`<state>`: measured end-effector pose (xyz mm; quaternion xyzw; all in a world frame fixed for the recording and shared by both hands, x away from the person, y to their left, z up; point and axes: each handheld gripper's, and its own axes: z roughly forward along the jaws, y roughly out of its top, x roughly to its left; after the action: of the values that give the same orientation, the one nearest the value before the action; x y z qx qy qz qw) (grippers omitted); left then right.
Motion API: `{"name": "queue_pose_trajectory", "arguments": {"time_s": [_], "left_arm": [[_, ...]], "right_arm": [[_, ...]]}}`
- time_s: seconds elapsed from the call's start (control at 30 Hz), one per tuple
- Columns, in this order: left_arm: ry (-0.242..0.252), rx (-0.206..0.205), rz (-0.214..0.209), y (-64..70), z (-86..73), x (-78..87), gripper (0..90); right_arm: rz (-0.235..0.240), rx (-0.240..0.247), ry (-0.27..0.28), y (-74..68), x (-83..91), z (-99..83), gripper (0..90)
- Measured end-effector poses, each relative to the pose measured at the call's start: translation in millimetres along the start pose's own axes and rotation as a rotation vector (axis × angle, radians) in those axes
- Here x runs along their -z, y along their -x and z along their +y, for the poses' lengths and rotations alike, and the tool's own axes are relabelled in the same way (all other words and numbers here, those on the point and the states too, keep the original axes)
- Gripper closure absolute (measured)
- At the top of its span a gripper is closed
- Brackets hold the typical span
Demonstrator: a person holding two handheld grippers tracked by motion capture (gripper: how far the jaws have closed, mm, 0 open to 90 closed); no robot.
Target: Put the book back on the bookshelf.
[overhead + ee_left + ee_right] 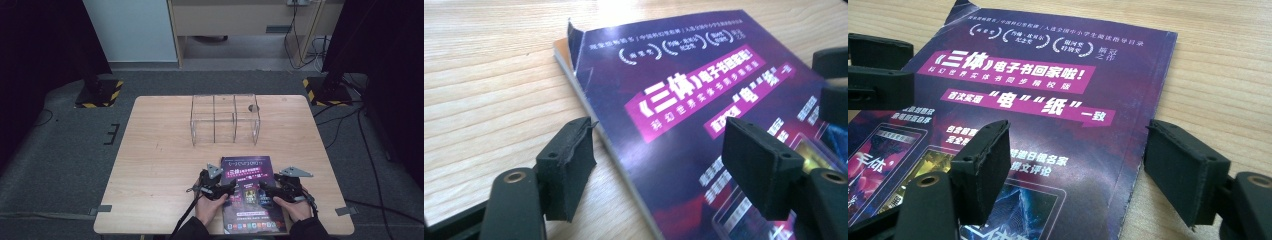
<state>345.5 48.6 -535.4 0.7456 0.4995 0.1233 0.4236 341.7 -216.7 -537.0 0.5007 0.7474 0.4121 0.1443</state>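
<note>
One purple book [248, 192] flat on one wooden table [155, 165], two wide claws, left [659, 160] and right [1078, 170], astride its edges.

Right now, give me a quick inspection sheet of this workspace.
Surface: light wooden table, bare apart from two things.
Job's things: purple book flat near the front edge, one far cover corner curled up; clear acrylic rack with dividers behind it, nothing in it.
Clutter: nothing seen.
Grippers: left gripper open, straddling the book's left edge; right gripper open, straddling its right edge.
Cables: black cable trailing from left gripper; more on floor at right.
Surroundings: grey carpet, two black stands with hazard-striped bases.
</note>
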Motion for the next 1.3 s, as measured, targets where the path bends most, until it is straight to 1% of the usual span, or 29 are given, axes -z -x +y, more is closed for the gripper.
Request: {"name": "queue_pose_trajectory", "arguments": {"time_s": [0.03, 0.1, 0.13, 0.17, 0.2, 0.23, 0.3, 0.33, 0.4, 0.47, 0.5, 0.53, 0.6, 0.63, 0.67, 0.7, 0.73, 0.77, 0.8, 0.83, 0.87, 0.9, 0.97, 1.0, 1.03, 1.07, 1.1, 1.17, 1.3], "left_arm": [[0.005, 0.011, -0.007, 0.5, 0.3, -1.1, 25.6], [0.011, 0.03, 0.005, 2.7, 0.5, -2.0, 25.6], [0.011, 0.03, 0.005, 2.7, 0.5, -2.0, 25.9], [0.017, 0.039, 0.003, 2.5, 0.2, -2.0, 25.9], [0.02, 0.048, 0.006, 2.0, 0.0, -1.7, 26.9], [0.026, 0.067, 0.002, 0.7, -0.6, -0.8, 29.1], [0.046, 0.096, -0.014, -1.7, -1.8, 1.1, 31.6], [0.046, 0.096, -0.014, -1.7, -1.8, 1.1, 32.7], [0.077, 0.108, -0.032, -2.5, -1.8, 5.0, 33.3], [0.116, 0.109, -0.069, -2.3, -0.2, 10.3, 34.2], [0.138, 0.107, -0.087, -1.3, 0.6, 13.4, 35.4], [0.152, 0.104, -0.106, 0.2, 1.1, 15.0, 36.1], [0.169, 0.079, -0.146, 4.6, 1.4, 17.9, 36.0], [0.155, 0.072, -0.173, 6.6, 0.9, 18.1, 35.1], [0.089, 0.063, -0.227, 12.3, -3.5, 12.9, 34.7], [0.089, 0.063, -0.227, 12.3, -3.5, 12.9, 34.8], [0.063, 0.059, -0.244, 15.2, -6.9, 8.7, 34.8], [0.039, 0.016, -0.198, 20.2, -11.5, 3.8, 35.5], [0.039, 0.016, -0.198, 20.2, -11.5, 3.8, 35.8], [0.021, 0.025, -0.199, 20.1, -11.5, 3.2, 36.3], [0.024, 0.029, -0.196, 18.4, -11.1, 2.7, 36.3], [0.021, 0.034, -0.195, 16.5, -11.0, 3.6, 39.5], [0.015, 0.037, -0.192, 14.0, -10.9, 4.6, 50.0], [0.014, 0.039, -0.179, 13.4, -10.6, 4.8, 52.6], [0.014, 0.039, -0.179, 13.4, -10.6, 4.8, 55.8], [0.01, 0.04, -0.173, 12.9, -10.4, 5.1, 55.8], [0.012, 0.043, -0.17, 12.0, -9.4, 6.1, 61.0], [0.006, 0.048, -0.17, 11.1, -8.0, 7.5, 67.2], [0.008, 0.044, -0.172, 12.8, -4.8, 10.4, 75.6]], "right_arm": [[0.0, 0.001, 0.0, 0.1, 0.0, 0.0, 26.8], [0.0, 0.002, 0.003, 0.4, -0.1, -0.1, 27.0], [0.0, 0.002, 0.003, 0.4, -0.1, -0.1, 27.0], [0.002, 0.002, 0.003, 0.6, -0.1, -0.1, 27.4], [0.003, 0.001, 0.002, 0.7, 0.1, -0.1, 27.5], [0.003, 0.001, 0.002, 0.6, 0.1, -0.1, 27.5], [-0.002, -0.004, -0.002, -0.6, 0.1, -0.1, 27.5], [-0.002, 0.004, 0.0, -0.2, -0.1, 0.0, 27.5], [0.0, 0.001, 0.002, 0.2, -0.1, -0.1, 27.5], [0.006, -0.009, 0.004, 0.9, 0.2, -0.1, 27.5], [0.01, -0.005, 0.006, 1.8, 0.2, -0.2, 27.5], [0.014, -0.012, 0.006, 2.0, 0.4, -0.2, 27.6], [0.017, -0.02, 0.006, 2.3, 0.7, -0.2, 27.6], [0.019, -0.02, 0.007, 2.5, 0.7, -0.2, 27.6], [0.019, -0.021, 0.007, 2.5, 0.7, -0.2, 27.6], [0.021, -0.021, 0.008, 2.6, 0.6, -0.2, 28.0], [0.021, -0.021, 0.008, 2.6, 0.6, -0.2, 28.0], [0.032, -0.012, 0.005, 2.3, 0.6, -0.2, 28.9], [0.03, -0.007, 0.007, 1.9, 0.2, -0.3, 28.8], [0.028, -0.007, 0.004, 1.7, 0.5, -0.4, 28.8], [0.028, -0.007, 0.004, 1.7, 0.5, -0.4, 28.8], [0.028, -0.011, 0.006, 1.7, 0.4, -0.3, 28.8], [0.029, -0.011, 0.006, 2.0, 0.4, -0.3, 28.8], [0.029, -0.011, 0.006, 1.9, 0.4, -0.3, 28.7], [0.029, -0.011, 0.006, 1.8, 0.4, -0.3, 28.6], [0.029, -0.011, 0.006, 1.8, 0.4, -0.3, 28.6], [0.029, -0.012, 0.006, 1.8, 0.4, -0.3, 28.2], [0.03, -0.016, 0.005, 1.7, 0.6, -0.2, 28.0], [0.031, -0.011, 0.005, 1.5, 0.4, -0.1, 27.2]]}}
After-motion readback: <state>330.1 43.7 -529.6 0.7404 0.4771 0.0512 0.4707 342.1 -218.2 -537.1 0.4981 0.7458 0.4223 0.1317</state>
